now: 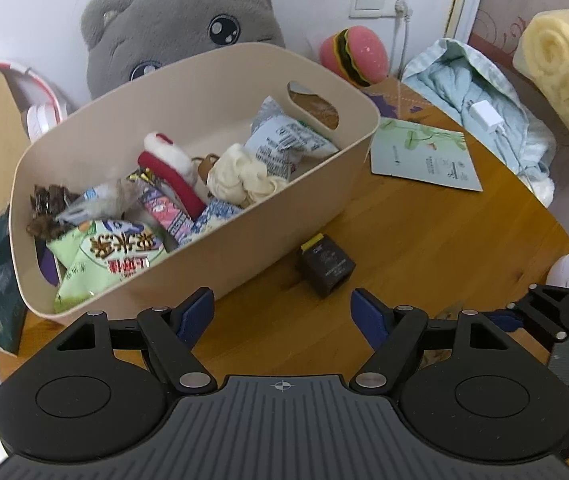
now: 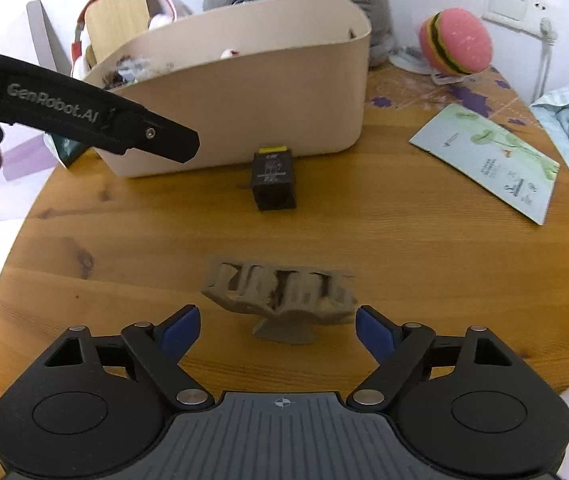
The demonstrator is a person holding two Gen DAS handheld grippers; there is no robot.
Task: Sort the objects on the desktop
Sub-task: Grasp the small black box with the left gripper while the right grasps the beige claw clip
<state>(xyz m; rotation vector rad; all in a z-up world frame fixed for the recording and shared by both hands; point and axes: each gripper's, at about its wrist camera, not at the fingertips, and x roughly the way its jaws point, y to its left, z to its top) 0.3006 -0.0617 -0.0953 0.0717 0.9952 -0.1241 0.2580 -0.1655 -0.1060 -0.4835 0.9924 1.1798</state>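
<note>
Bin [image 1: 304, 184] w/ snacks, fingers [image 1: 370, 314] apart

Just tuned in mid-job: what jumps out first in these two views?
The beige storage bin, crammed with snack packets, dominates the round wooden table, with a big grey plush cat peering over its rim from behind. A small dark box sits on the table just in front of the bin. Nearer, a grey claw hair clip lies right ahead of the open right gripper.
</note>
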